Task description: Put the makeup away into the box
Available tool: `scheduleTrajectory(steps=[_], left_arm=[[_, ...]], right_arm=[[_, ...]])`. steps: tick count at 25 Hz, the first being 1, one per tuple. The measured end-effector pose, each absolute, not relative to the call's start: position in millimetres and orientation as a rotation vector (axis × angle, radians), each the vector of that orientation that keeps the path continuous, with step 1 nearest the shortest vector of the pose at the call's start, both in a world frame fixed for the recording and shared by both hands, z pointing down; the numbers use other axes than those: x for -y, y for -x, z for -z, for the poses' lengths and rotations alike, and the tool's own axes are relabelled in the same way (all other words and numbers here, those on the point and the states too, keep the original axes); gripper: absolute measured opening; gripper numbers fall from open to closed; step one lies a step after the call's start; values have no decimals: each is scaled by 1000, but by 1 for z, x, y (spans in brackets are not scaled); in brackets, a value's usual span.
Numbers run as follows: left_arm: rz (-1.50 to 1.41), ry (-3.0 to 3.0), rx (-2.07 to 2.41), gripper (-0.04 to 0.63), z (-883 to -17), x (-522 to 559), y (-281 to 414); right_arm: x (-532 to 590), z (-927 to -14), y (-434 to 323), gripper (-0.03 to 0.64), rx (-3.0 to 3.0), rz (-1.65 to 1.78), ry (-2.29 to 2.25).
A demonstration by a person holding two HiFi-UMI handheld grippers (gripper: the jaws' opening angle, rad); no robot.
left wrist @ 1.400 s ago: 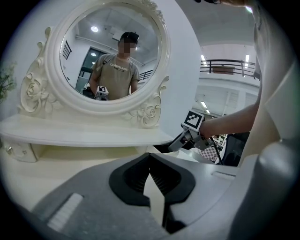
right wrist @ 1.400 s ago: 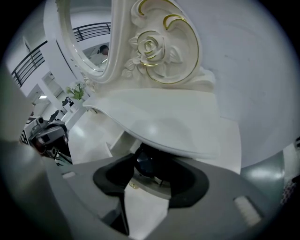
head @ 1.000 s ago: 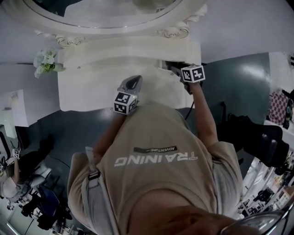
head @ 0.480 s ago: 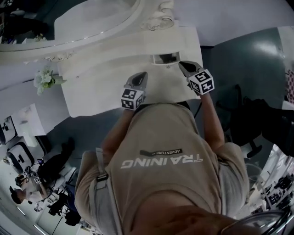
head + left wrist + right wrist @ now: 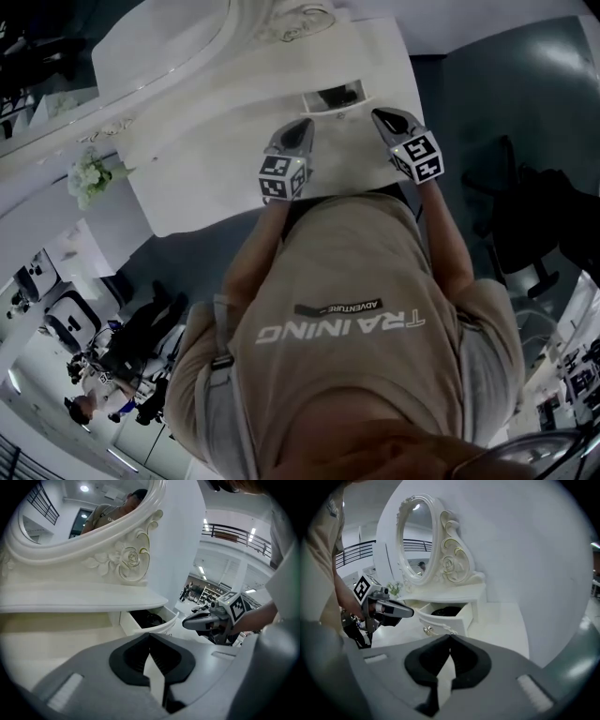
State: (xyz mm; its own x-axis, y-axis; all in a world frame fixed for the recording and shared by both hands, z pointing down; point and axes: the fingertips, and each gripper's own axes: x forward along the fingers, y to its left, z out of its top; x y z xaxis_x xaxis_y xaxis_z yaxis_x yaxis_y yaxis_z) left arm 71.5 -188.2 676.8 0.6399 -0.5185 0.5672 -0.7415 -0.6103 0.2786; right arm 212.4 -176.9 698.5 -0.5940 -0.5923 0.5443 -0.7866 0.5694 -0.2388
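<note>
my left gripper and right gripper both have jaws together, empty. something dark, likely the makeup, lies in the open drawer just ahead. i'd nudge its front squarely and slowly so it slides in straight.

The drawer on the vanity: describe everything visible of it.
The drawer is white and glossy, seemingly painted wood, with a curved front that carries a small metal knob. It stands pulled open just beneath the shelf below the mirror, above the tabletop. Something dark lies inside; what it is cannot be told.
</note>
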Motion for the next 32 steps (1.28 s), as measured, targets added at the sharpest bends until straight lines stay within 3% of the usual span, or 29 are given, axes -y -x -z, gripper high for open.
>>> scheduleTrajectory(steps=[32], left_arm=[[-616, -2245, 1072, -1, -698, 251, -84]], right_arm=[[253, -702, -211, 5, 2538, -618, -1122]])
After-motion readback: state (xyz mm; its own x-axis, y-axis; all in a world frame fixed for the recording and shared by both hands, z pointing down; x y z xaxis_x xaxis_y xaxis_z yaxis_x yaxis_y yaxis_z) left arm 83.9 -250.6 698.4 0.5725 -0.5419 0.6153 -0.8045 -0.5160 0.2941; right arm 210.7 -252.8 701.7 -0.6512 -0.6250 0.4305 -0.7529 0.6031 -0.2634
